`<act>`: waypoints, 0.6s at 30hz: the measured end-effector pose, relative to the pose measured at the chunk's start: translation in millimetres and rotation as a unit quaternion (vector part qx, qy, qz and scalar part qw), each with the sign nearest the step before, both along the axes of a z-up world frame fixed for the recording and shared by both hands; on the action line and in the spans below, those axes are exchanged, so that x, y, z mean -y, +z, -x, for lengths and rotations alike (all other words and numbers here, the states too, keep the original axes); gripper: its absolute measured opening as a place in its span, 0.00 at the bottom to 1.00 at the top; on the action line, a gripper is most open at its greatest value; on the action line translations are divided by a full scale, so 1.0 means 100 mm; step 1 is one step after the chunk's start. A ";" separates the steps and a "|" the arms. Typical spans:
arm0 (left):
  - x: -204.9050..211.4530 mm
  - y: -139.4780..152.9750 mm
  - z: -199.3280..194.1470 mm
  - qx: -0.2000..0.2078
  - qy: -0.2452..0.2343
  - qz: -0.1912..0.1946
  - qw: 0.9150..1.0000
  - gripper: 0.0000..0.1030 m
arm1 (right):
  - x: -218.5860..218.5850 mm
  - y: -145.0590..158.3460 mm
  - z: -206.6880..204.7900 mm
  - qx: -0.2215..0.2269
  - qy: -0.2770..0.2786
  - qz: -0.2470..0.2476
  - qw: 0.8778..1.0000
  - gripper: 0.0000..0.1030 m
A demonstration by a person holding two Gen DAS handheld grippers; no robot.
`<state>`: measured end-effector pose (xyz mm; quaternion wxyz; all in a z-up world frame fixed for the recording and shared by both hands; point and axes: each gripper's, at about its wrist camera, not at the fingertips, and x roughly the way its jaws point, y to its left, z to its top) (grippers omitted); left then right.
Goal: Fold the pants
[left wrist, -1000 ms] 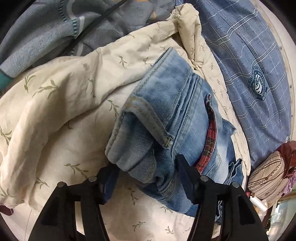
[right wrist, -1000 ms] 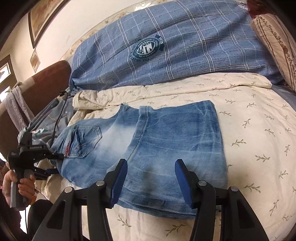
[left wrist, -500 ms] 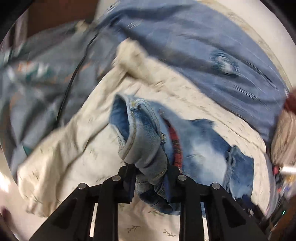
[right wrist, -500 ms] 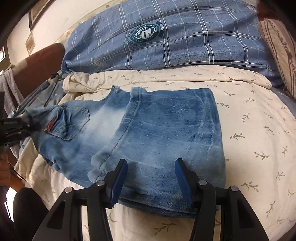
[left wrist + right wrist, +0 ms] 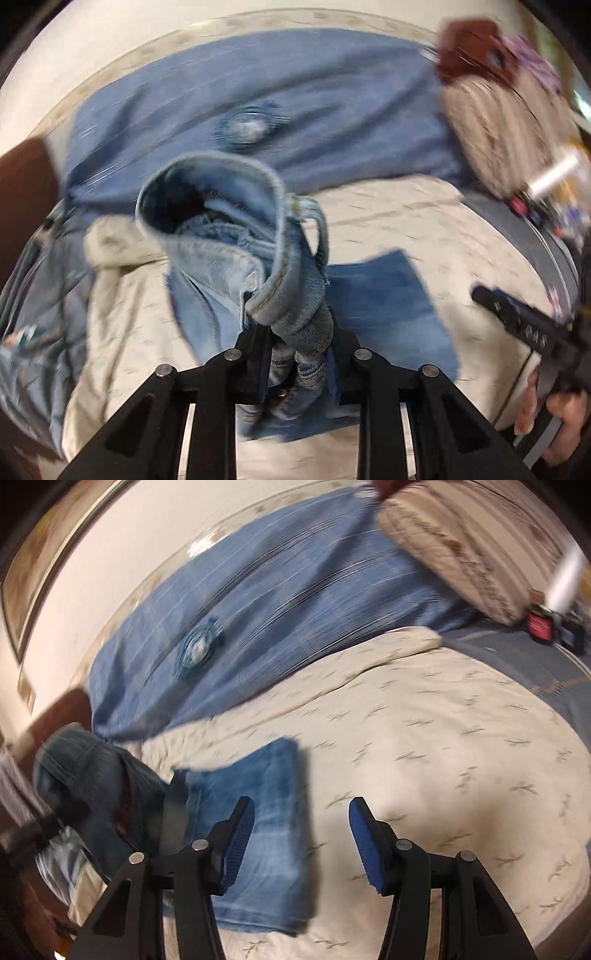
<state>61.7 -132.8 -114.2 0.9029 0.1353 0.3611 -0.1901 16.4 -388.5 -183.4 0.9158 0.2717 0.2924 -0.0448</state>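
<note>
The left gripper (image 5: 299,354) pinched the bunched waistband of the pants (image 5: 266,812), lifted clear of the bedsheet (image 5: 443,738), apparently to fold it over the flat leg section, while the right gripper (image 5: 301,845) hung spread, gripping nothing, above the pants' edge.

The bed (image 5: 461,738) is covered by a cream sheet (image 5: 424,775) printed with small leaf sprigs. Folded blue jeans (image 5: 273,830) lie flat on the sheet toward its left side, one end lifted off it. A blue checked blanket (image 5: 295,590) with a round badge lies along the far edge, and a striped beige pillow (image 5: 461,542) rests at the far right corner.
</note>
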 end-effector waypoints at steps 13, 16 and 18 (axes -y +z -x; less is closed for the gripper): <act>0.53 0.11 0.35 -0.053 -0.178 0.073 0.980 0.69 | 0.78 -0.17 0.26 -0.012 -0.100 -0.111 0.989 0.56; 0.24 0.33 0.31 -0.001 -0.161 0.077 0.984 0.73 | 0.66 -0.10 0.22 0.008 -0.084 -0.102 0.991 0.56; 0.02 0.34 0.15 -0.004 -0.131 0.071 0.989 0.73 | 0.50 0.00 0.18 0.026 -0.057 -0.086 0.994 0.56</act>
